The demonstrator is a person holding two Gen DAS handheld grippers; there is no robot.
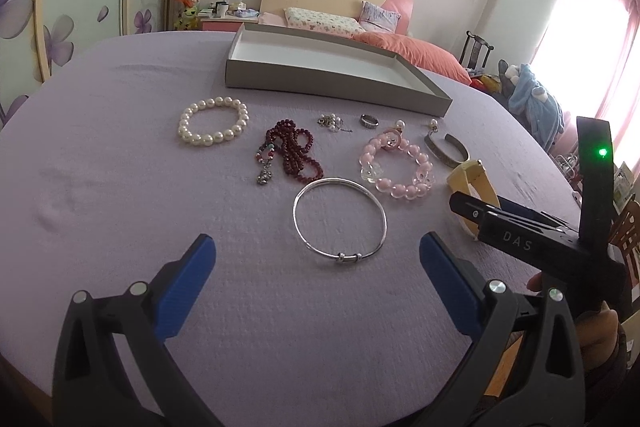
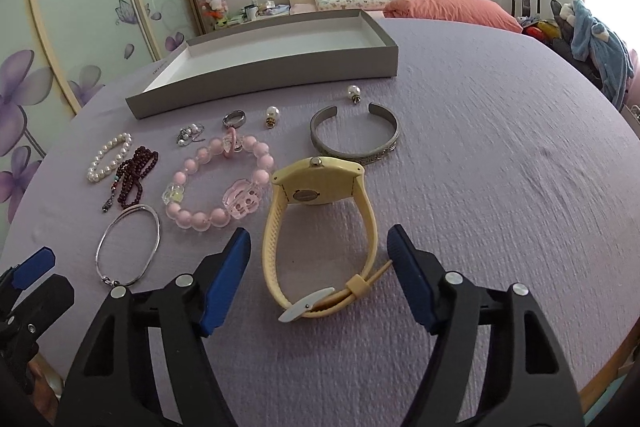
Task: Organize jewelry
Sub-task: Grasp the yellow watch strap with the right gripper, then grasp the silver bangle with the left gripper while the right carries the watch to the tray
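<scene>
Now right claw [image 2: 318,273] straddles yellow watch [image 2: 316,227].

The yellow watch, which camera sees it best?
The right wrist view: the yellow watch lies whole and close, just ahead of the open right gripper. In the left wrist view, the right gripper hides most of it, leaving only part of the strap showing.

Both wrist views look steeply down along their fingers, close over the same jewelry-strewn table [image 1: 120,227] and tray [image 2: 260,67].
</scene>
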